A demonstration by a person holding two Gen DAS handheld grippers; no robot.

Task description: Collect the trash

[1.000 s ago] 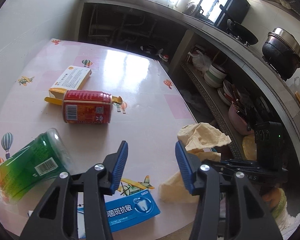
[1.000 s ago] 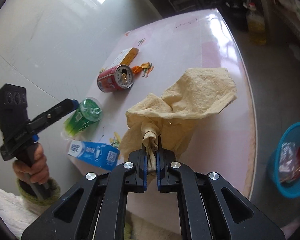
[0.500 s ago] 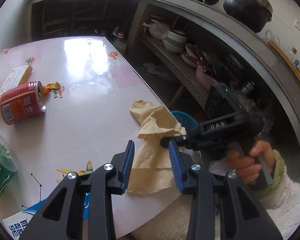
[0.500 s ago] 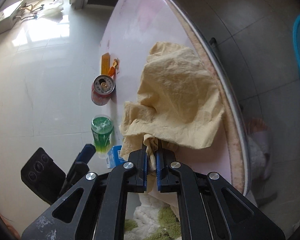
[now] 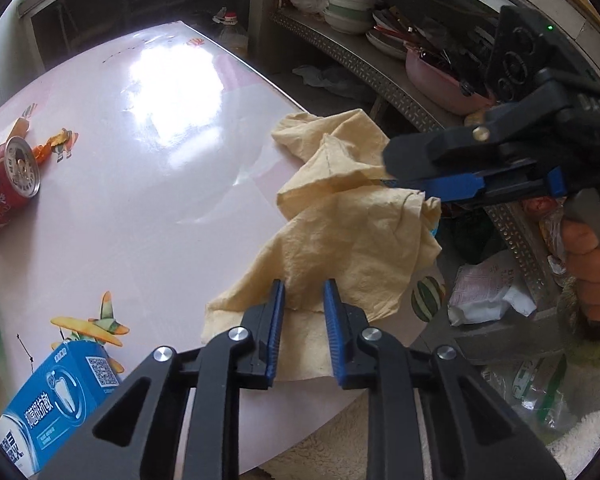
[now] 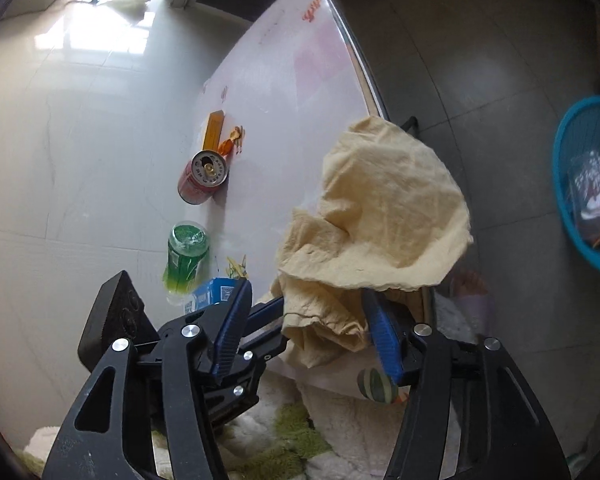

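A crumpled yellow cloth [image 5: 352, 232] lies over the near right edge of the pink table [image 5: 140, 140]. My left gripper [image 5: 303, 304] points down at the cloth's near edge. Its jaws are closing with a fold of cloth in the gap, and the pads are not pressing on it. My right gripper [image 6: 308, 320] is opening. The cloth [image 6: 384, 216] hangs loose between its spread fingers. A red can [image 5: 4, 188], a green bottle [image 6: 186, 256] and a blue toothpaste box [image 5: 60, 396] lie on the table to the left.
A blue basket [image 6: 588, 192] holding wrappers stands on the floor to the right of the table. An orange box [image 6: 214, 130] lies beyond the can. Shelves with bowls [image 5: 352, 8] and a pink basin [image 5: 440, 76] run along the right. Bagged trash [image 5: 488, 292] lies below.
The right gripper, which was shut on the cloth, has spread its fingers and let go. The left gripper has swung right and down onto the cloth's near edge, and its jaws have narrowed.
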